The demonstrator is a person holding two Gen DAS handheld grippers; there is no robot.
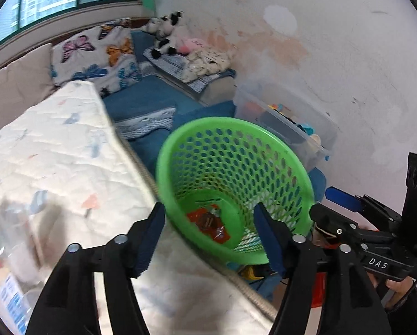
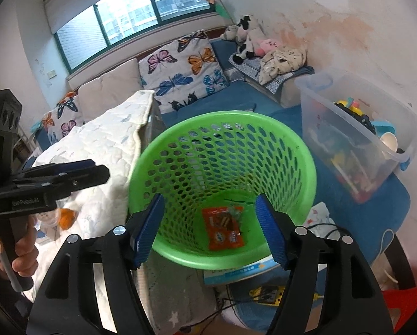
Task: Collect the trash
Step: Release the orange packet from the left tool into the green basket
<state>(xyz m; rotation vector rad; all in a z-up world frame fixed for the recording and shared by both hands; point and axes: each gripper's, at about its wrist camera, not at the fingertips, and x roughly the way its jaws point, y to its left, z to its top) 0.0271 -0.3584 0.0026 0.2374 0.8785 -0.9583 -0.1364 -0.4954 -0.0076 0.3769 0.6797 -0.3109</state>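
Two wrist views show us the same green basket from either side.

Through the left wrist camera, we see our left hand-held gripper (image 1: 210, 224) with its blue pads standing well apart and nothing between them. It hangs over the green basket (image 1: 281, 145), a perforated plastic bin tilted with its mouth toward us. An orange snack wrapper (image 1: 208, 223) lies flat on the basket's floor, so the trash is already inside. A quilted white blanket (image 1: 63, 150) on the bed presses against the basket's left side. At the right edge, the right hand-held gripper (image 1: 345, 198) appears side-on beside the basket rim, a hand (image 1: 401, 287) on its handle. Blurred packaging sits at the far left; we cannot tell what it is.

Through the right wrist camera, our right hand-held gripper (image 2: 211, 226) also has its pads spread wide and holds nothing. It points down into the same basket (image 2: 300, 145), where the wrapper (image 2: 222, 229) rests at the bottom. The other gripper (image 2: 80, 170) shows at the left; its opening is hard to read from this side. A clear storage bin (image 2: 398, 139) of toys stands just beside the basket on the right. We judge both grippers hover here because a drop into the basket fits the task.
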